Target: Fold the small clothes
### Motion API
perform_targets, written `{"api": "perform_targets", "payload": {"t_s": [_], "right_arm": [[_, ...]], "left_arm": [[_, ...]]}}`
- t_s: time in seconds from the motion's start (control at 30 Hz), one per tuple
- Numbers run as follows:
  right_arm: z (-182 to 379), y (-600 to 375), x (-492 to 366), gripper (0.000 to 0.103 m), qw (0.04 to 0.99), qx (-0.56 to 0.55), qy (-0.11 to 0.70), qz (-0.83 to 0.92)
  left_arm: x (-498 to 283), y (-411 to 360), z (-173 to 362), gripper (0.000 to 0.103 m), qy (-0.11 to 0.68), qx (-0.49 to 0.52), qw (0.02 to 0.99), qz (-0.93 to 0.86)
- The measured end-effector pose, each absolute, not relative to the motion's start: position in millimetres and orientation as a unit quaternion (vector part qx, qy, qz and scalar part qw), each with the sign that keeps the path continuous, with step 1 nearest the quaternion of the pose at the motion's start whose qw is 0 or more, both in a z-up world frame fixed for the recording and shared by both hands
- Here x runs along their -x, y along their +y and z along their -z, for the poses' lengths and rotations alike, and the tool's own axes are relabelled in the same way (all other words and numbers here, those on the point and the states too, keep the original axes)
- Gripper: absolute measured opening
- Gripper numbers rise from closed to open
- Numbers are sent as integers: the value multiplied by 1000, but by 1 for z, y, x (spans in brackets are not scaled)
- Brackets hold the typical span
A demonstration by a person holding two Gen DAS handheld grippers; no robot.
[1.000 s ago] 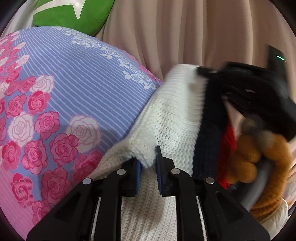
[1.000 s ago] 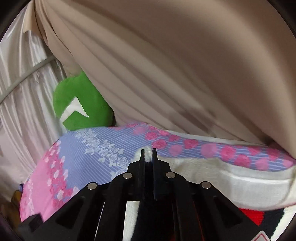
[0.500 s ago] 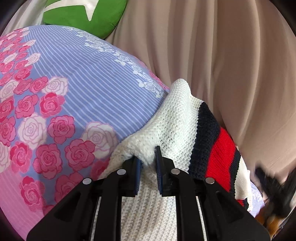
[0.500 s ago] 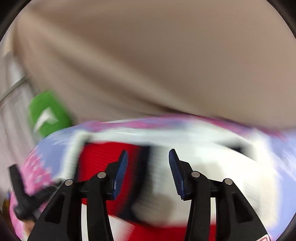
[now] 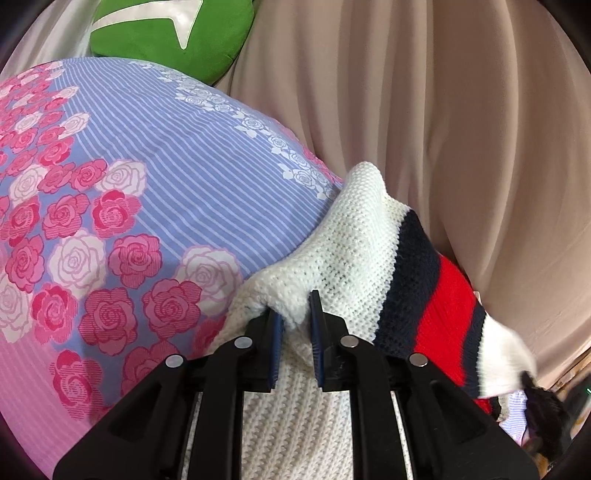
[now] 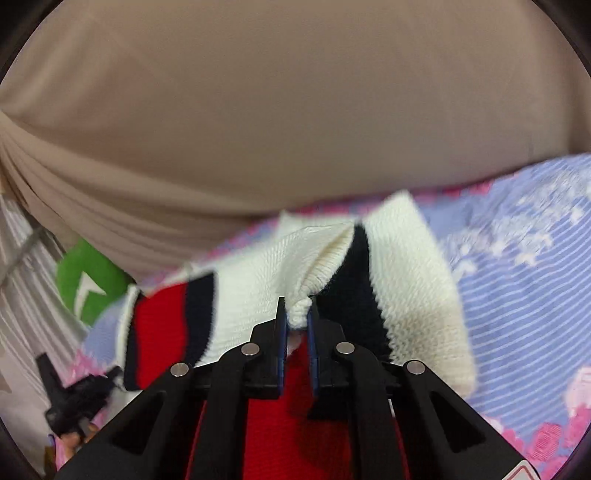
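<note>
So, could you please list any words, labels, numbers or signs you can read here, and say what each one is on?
No readable text anywhere.
Green cushion: only a white arrow-like shape, no letters.
Knitted sweater: stripes only, no label showing.
Red-edged sticker at the right view's bottom edge: cut off, unreadable.

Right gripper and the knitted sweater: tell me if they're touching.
Touching. The right wrist view shows the right gripper, whose jaws have just been closing, pinching a bunched white fold of the sweater between its pads.
</note>
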State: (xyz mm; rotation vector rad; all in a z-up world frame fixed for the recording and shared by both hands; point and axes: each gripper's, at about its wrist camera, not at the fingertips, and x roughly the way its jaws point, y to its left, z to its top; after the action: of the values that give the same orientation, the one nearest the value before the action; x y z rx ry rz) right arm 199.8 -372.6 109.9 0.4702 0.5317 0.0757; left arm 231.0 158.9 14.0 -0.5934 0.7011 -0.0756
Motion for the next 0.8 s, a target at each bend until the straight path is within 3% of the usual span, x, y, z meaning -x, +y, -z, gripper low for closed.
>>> {"api": "perform_targets", "payload": {"t_s": [0.13,0.3,0.4,0.6,0.67,0.7,0.77,0.8], "right_arm": [[-64,-386,-221,9,908,-196,370,13],[-87,-389,-190,9,927,-210,312,-10],[-61,-392,-209,8,908,-206,365,1],[-91,-394,-153,19,910,-211,357,10],[-94,-392,-113,19,911,-199,360,13],[-94,-388,-88,20,912,-193,361,13],[-83,-386,-45,37,909,-197,367,7],[-77,-387,-17,40,906,-203,371,3]], "left_arm": [[-233,152,-16,14,348,264,899,33],[-233,152,-17,14,350,262,899,31],[-234,151,-18,14,350,255,901,27],[-236,152,-16,17,359,259,895,61],[-220,159,-20,26,365,242,895,79],[-208,164,-23,40,367,228,898,83],[-184,174,-29,57,369,207,901,93],[-167,182,-32,71,374,194,903,91]]}}
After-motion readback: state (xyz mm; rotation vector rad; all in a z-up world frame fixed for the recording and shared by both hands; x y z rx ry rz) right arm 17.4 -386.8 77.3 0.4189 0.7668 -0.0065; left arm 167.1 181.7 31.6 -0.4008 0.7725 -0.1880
